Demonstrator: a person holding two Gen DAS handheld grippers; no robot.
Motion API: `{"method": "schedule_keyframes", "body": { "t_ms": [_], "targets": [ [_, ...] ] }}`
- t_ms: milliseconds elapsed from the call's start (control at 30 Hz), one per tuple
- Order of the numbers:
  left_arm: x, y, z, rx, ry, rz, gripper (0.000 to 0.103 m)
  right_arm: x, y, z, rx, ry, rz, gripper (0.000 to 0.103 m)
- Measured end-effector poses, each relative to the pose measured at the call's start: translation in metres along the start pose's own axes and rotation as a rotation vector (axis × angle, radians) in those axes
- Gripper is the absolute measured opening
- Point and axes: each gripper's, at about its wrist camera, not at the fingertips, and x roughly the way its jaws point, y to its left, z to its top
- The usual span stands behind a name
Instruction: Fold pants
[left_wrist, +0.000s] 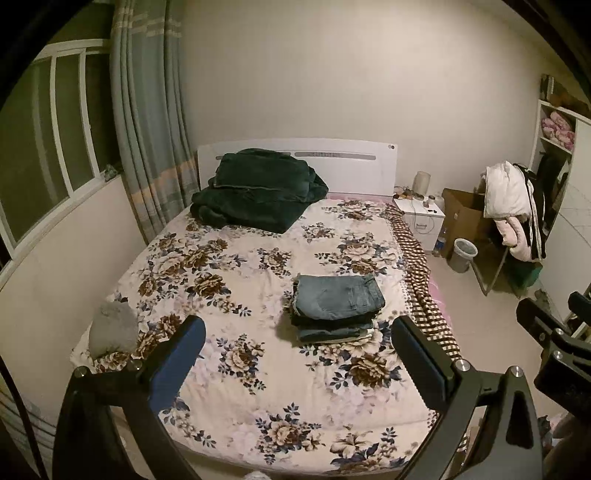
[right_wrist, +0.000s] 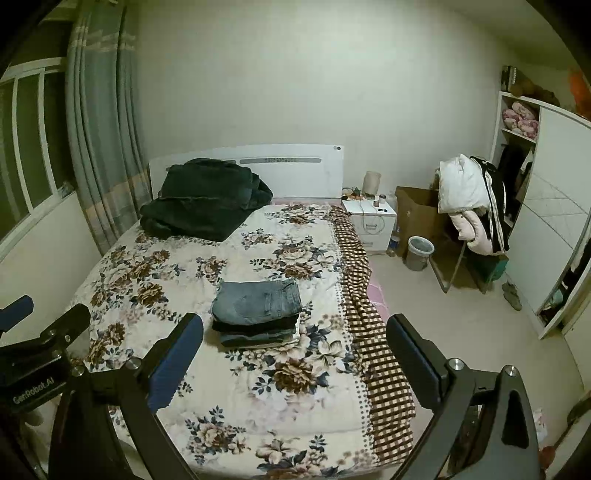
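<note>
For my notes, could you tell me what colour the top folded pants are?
Faded blue denim, clearest in the right wrist view.

Pants stack (left_wrist: 338, 308) on bed (left_wrist: 236, 369) — blanket (left_wrist: 258, 190) behind.

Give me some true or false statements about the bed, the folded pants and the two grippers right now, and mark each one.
1. The stack of folded pants lies on the bed. True.
2. The left gripper is shut on the pants. False: it is open, holding nothing.
3. Jeans top the stack. True.
4. The dark blanket lies on the floor. False: it sits on the bed by the headboard.
5. The right gripper is open. True.
</note>
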Motion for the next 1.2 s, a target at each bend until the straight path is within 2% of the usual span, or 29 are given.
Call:
{"method": "schedule_keyframes", "body": {
  "t_ms": [467, 1200],
  "targets": [
    [0.0, 0.006, 0.001, -0.001, -0.005, -0.002, 0.103, 0.025, -0.006, 0.006, 0.009, 0.039, -0.003, 0.101],
    [0.001, 0.008, 0.003, -0.003, -0.006, -0.006, 0.103, 0.033, -0.009, 0.001, -0.001, 0.046, -0.019, 0.101]
  ]
}}
